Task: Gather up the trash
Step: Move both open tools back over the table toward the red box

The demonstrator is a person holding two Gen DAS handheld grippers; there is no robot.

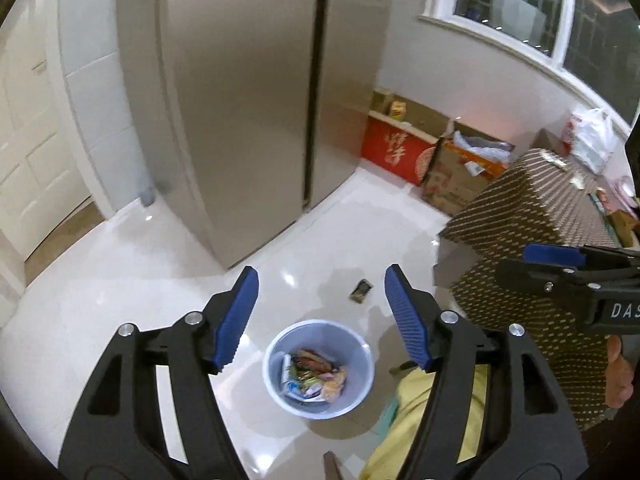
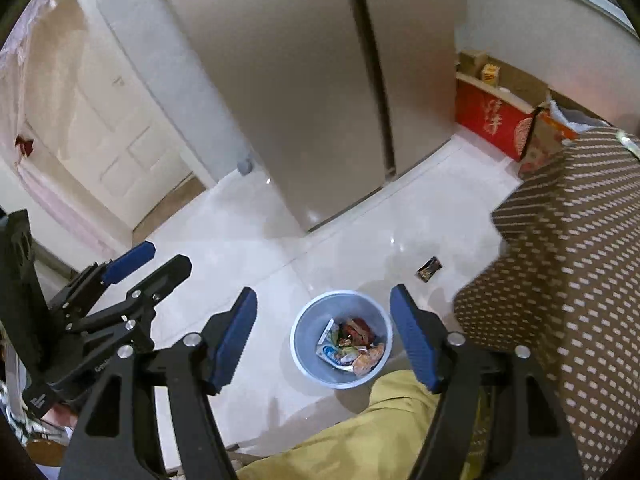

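Note:
A pale blue trash bin [image 1: 362,394] stands on the white tile floor, holding several crumpled wrappers [image 1: 316,376]. It also shows in the right wrist view [image 2: 304,344] with the wrappers [image 2: 352,346] inside. A small dark wrapper [image 1: 361,291] lies on the floor beyond the bin, near the table corner; it shows too in the right wrist view [image 2: 429,269]. My left gripper [image 1: 322,314] is open and empty, high above the bin. My right gripper [image 2: 323,332] is open and empty, also above the bin. Each gripper shows at the edge of the other's view.
A tall beige fridge [image 1: 248,100] stands ahead. A table with a brown patterned cloth [image 1: 532,216] is at the right. A red box [image 1: 396,152] and cardboard boxes [image 1: 456,180] line the wall under the window. A white door [image 1: 28,140] is at the left.

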